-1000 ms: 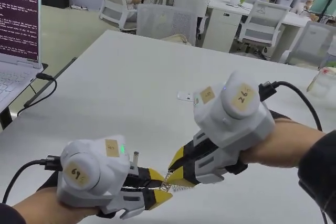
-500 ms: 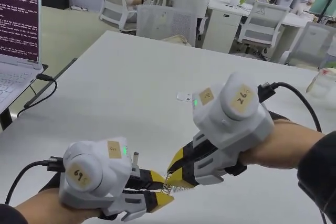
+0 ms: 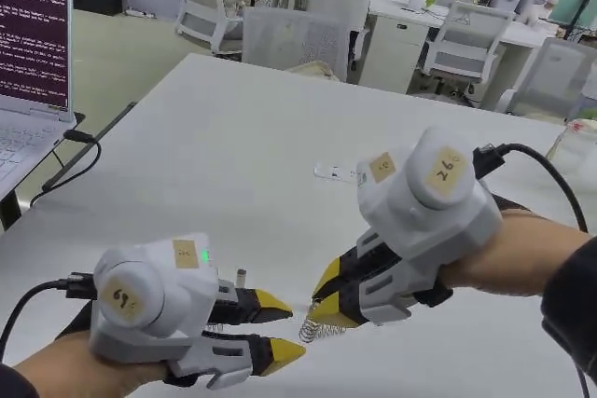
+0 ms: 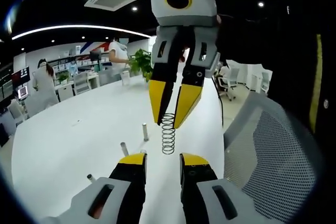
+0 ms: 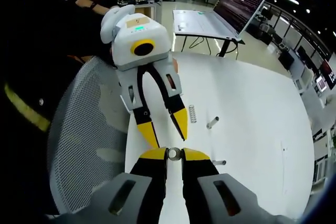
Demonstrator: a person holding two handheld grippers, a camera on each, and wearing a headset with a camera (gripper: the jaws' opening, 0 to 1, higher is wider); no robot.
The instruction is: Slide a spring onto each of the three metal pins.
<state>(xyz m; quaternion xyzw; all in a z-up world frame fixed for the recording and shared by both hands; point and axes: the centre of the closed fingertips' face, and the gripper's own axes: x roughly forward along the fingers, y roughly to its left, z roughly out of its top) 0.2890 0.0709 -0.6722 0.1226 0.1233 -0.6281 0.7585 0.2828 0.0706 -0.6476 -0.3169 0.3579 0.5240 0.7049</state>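
Note:
My right gripper (image 3: 324,308) is shut on one end of a small steel spring (image 3: 316,330), which juts out low over the white table (image 3: 215,137). In the left gripper view the spring (image 4: 168,132) hangs from the right gripper's yellow tips. The right gripper view looks down the spring (image 5: 174,153), clamped in my right gripper (image 5: 175,154). My left gripper (image 3: 284,326) faces it, open, just short of the spring's free end. Its own view shows my left gripper (image 4: 164,158) with nothing in it. A metal pin (image 3: 241,279) stands behind it. Three pins (image 4: 145,131) (image 4: 124,148) (image 4: 90,178) show on the table.
A second spring (image 5: 192,113) lies on the table near a pin (image 5: 212,123). A laptop (image 3: 28,62) and its cable (image 3: 79,160) sit at the left. A small white tag (image 3: 334,173) lies mid-table, a jar (image 3: 574,151) at the right edge. Office chairs (image 3: 298,39) stand behind.
The two grippers have drawn slightly apart. The left one has backed off from the spring's end, which now sticks out free from the right gripper.

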